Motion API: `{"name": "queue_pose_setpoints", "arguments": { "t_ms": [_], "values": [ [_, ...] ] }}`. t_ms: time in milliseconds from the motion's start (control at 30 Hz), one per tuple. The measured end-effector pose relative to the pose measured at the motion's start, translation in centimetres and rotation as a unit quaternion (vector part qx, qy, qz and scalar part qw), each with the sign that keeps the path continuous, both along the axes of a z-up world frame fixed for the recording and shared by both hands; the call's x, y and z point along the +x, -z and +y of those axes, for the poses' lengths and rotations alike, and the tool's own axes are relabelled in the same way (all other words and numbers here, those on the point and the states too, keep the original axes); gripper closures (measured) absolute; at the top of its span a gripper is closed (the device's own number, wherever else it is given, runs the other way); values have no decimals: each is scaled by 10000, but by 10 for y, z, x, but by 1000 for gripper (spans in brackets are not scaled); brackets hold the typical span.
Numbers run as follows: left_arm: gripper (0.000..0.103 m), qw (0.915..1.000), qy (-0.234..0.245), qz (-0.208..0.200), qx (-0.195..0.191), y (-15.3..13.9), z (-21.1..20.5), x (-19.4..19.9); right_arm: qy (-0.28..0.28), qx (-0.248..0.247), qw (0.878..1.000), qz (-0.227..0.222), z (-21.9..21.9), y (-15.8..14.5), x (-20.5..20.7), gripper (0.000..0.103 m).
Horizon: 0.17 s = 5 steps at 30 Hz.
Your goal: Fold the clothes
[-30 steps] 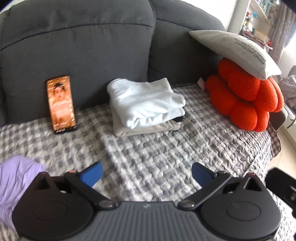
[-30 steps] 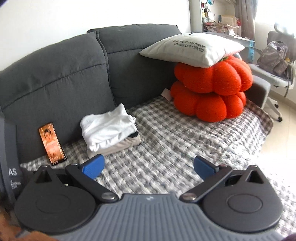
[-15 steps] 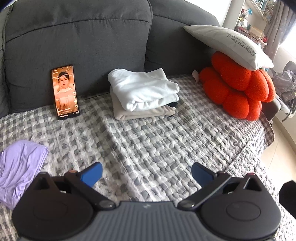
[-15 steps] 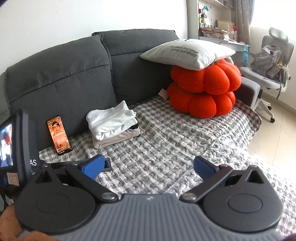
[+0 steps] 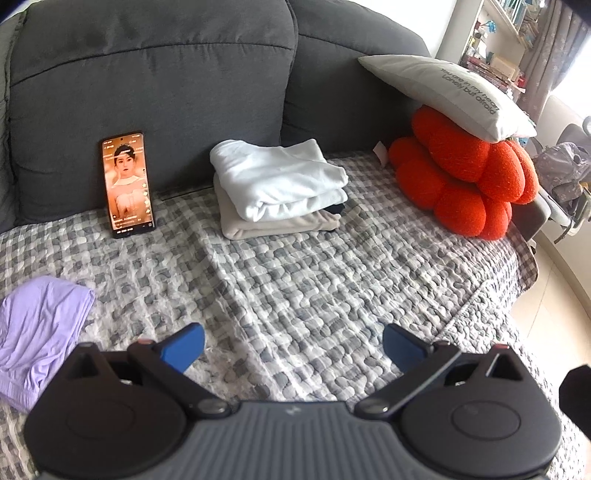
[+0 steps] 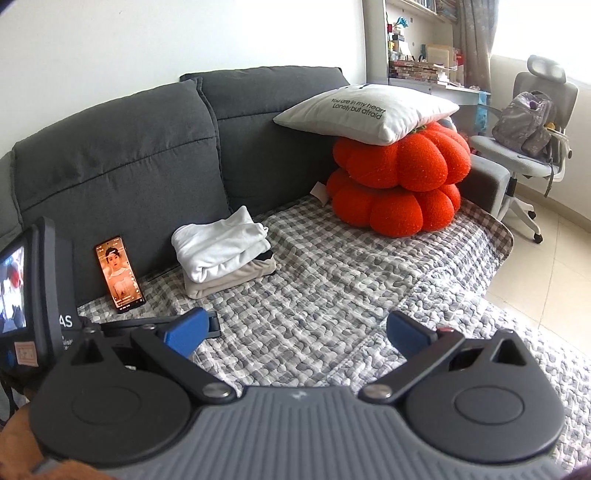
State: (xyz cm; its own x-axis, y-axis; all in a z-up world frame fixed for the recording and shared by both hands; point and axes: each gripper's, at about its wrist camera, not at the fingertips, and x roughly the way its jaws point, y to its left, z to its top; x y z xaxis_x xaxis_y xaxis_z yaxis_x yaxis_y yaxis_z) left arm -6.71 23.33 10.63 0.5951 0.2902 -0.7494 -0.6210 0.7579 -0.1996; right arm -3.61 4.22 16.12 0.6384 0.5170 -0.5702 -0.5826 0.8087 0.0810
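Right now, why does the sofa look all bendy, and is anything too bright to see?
Left wrist view: the fisheye lens bows the sofa back and checked blanket; both are sharp. Right wrist view: the same bowing; window light at the top right washes out white, glaring on the floor.

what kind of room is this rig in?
Most likely a home living room or bedroom-study. A dark grey fabric sofa under a grey checked quilted cover holds a stack of folded white and beige clothes; a grey office chair and cluttered bookshelves stand beyond.
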Motion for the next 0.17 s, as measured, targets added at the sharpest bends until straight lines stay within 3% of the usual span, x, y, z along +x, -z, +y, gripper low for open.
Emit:
{"name": "queue_pose_setpoints", "arguments": {
  "t_ms": [167],
  "values": [
    [0,9999,147,-74,24,0,-7,2,113,34,9999,-1,-7,-1,-1,0]
  ]
}}
